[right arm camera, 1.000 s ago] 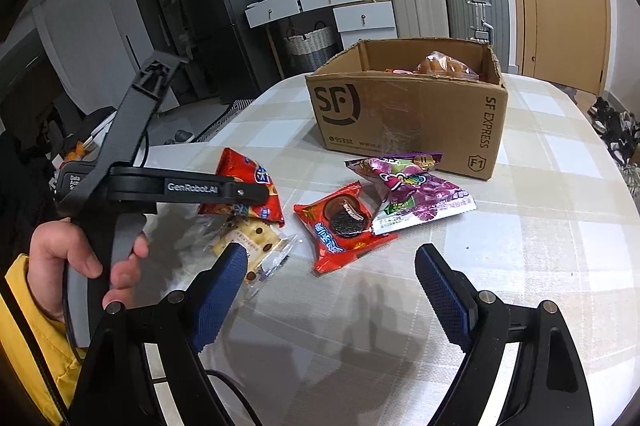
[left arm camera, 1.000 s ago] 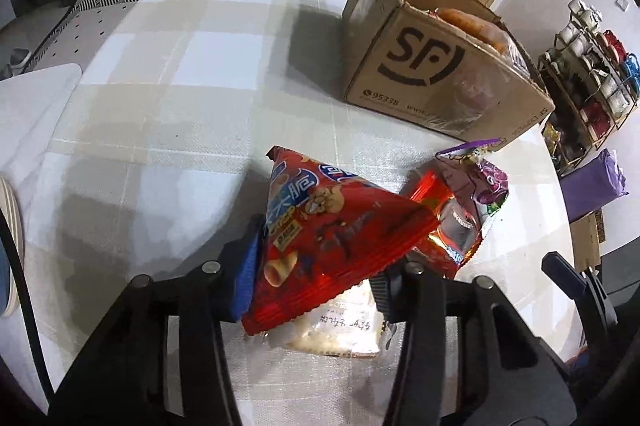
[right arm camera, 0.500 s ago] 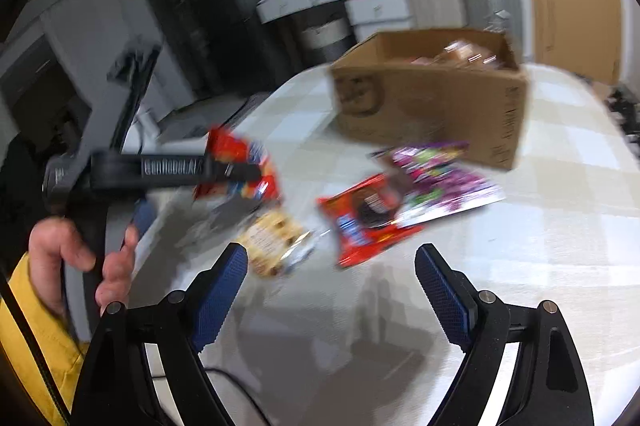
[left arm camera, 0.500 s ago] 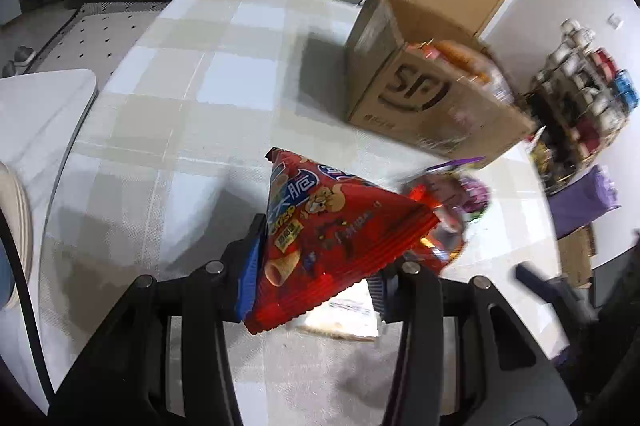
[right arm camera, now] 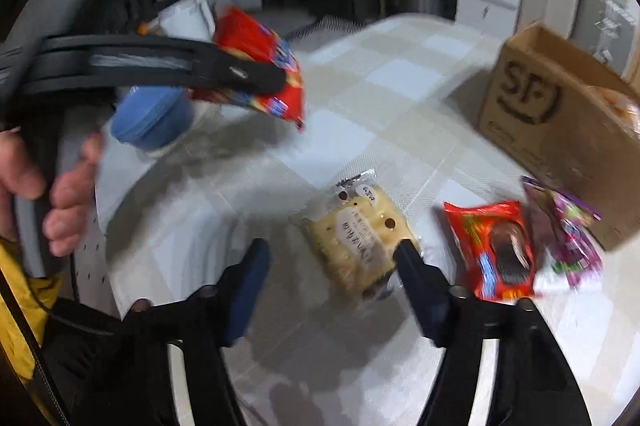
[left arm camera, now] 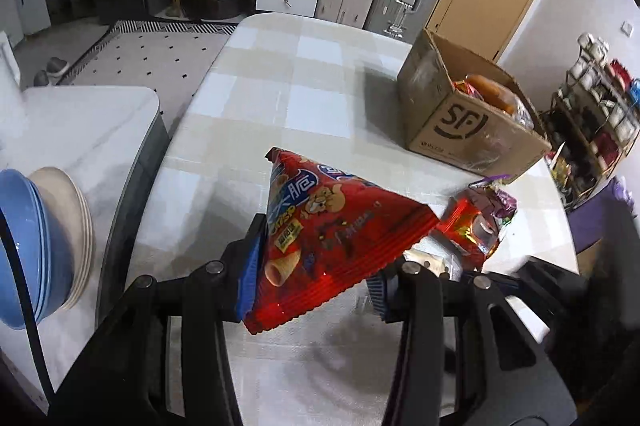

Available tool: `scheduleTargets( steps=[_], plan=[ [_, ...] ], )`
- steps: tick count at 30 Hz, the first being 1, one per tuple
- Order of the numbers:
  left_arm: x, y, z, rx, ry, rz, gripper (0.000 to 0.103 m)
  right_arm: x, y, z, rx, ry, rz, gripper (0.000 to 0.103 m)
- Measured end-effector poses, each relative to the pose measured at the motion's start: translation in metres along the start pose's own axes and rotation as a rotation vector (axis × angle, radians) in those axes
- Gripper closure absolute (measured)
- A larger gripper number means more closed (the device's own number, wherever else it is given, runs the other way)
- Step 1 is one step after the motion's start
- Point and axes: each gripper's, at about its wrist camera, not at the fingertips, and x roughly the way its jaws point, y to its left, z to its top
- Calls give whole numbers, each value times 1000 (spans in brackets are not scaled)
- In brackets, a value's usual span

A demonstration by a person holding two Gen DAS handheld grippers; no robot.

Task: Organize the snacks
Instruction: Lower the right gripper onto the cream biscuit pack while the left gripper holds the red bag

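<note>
Left gripper (left arm camera: 314, 276) clamped on crisps (left arm camera: 336, 238); right gripper (right arm camera: 332, 258) closing, not yet gripping cracker pack (right arm camera: 360, 238) (pads best centred across it first).

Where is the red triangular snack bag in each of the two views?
Left wrist view: red snack bag at lower centre, clamped in the left claw, above the table.
Right wrist view: same bag at upper left, in the claw held by the hand.
Shared landmark: cardboard box.

Glossy red foil snack bag (left arm camera: 340, 226); matt brown cardboard box (left arm camera: 472, 121).
</note>
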Motion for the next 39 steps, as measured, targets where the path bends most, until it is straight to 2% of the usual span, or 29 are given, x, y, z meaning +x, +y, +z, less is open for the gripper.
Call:
scheduleTargets(
  steps=[2,4,9,15,22,26,28,33,37,39],
  plan=[
    [-4,7,2,-10,-13,0,61,17,-4,9,-47,69,-23,37],
    [-7,12,2,-7,-25,18,61,24,-7,13,-89,94,-40,37],
    [-11,19,4,-30,-22,-23,61,35,-1,21,-165,112,-64,37],
    [-13,18,4,-50,-37,-29,61,45,3,23,-240,164,-109,36],
    [-15,13,5,-54,-44,-33,61,54,-9,26,-198,204,-51,33],
    [-12,12,5,-54,-35,-31,61,55,-12,26,-174,180,-43,34],
    [-11,12,5,-61,-38,-31,61,52,-11,24,-166,163,-44,39],
    [-12,13,6,-74,-46,-35,61,44,-7,14,-75,131,-87,40],
    [-12,11,6,-65,-41,-33,61,32,-2,3,-49,80,-98,42],
    [-13,9,5,-50,-41,-24,61,25,-5,0,-9,68,-67,42]
  ],
)
